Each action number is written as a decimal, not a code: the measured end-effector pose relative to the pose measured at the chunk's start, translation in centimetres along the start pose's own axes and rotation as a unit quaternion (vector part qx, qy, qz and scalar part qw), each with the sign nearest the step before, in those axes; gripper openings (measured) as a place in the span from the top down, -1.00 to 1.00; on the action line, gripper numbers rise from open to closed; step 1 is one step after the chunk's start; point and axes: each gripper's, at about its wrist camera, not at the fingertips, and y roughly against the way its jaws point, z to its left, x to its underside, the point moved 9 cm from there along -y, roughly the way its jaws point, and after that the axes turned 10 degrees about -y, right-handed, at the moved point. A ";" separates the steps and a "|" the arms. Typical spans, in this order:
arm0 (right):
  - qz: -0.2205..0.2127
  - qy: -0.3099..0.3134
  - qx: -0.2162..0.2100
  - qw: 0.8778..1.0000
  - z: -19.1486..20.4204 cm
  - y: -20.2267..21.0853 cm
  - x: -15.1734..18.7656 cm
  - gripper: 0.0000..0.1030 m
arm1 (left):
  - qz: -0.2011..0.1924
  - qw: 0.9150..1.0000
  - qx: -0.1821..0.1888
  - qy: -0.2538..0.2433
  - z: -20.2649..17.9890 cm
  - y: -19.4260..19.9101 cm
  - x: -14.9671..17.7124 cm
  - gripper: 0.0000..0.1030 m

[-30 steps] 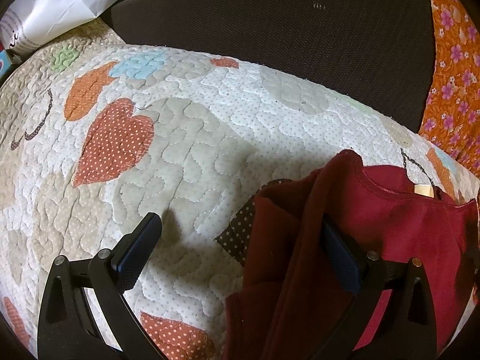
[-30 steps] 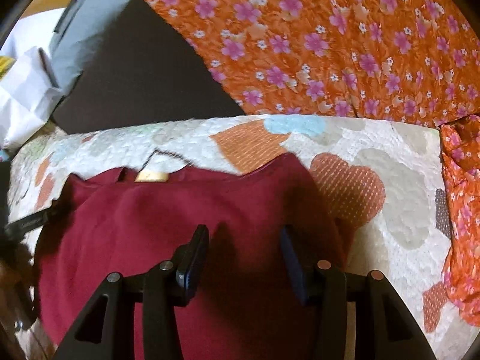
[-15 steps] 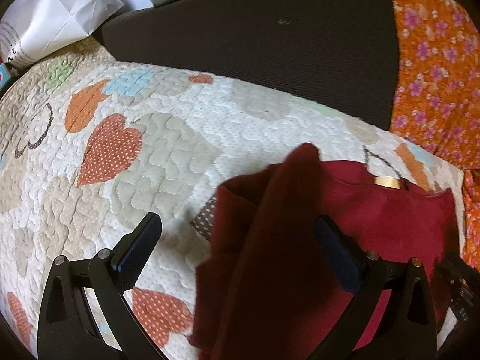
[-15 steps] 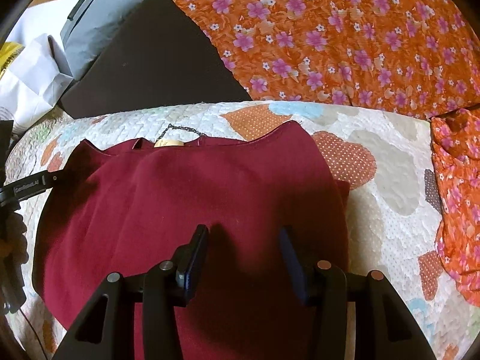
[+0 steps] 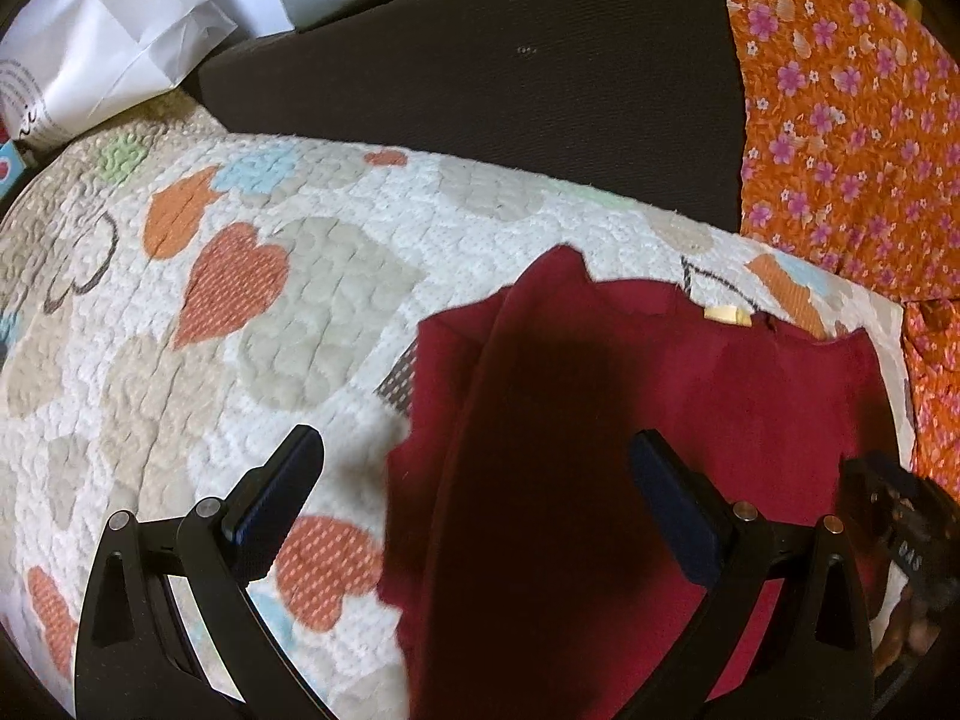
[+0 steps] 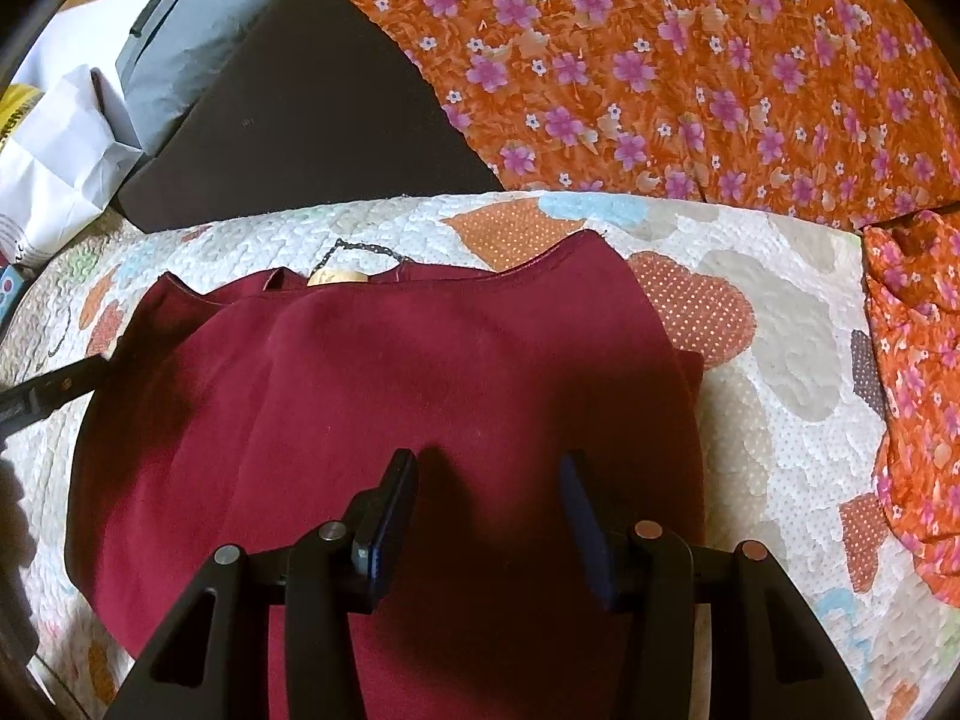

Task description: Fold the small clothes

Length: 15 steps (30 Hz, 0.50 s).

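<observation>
Both claws, left point(image 5: 474, 492) and right point(image 6: 489, 507), gape empty over the maroon top point(image 6: 384, 408); its tan label point(image 5: 727, 314), at twelve o'clock, is unreadable.

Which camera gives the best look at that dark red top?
The right wrist view: the top fills it, neckline to lower body. The left wrist view shows it cropped and shadowed, but reveals the folded-over left side.

Warm dim indoor light, dark shadow on maroon garment point(image 5: 600, 450), fisheye-bent vignetted edges, slight blur
</observation>
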 end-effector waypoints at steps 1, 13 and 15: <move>0.001 -0.002 0.000 1.000 0.0 0.0 0.0 0.08 | 0.001 1.000 -0.001 -0.001 0.1 0.1 0.3 -0.99; 0.008 -0.010 -0.009 1.000 0.6 0.3 0.6 0.07 | 0.018 0.999 0.033 0.008 -1.0 0.8 3.8 -0.99; 0.009 -0.009 -0.010 1.000 0.7 0.4 0.7 0.07 | 0.019 0.999 0.031 0.000 -1.3 0.6 3.9 -0.99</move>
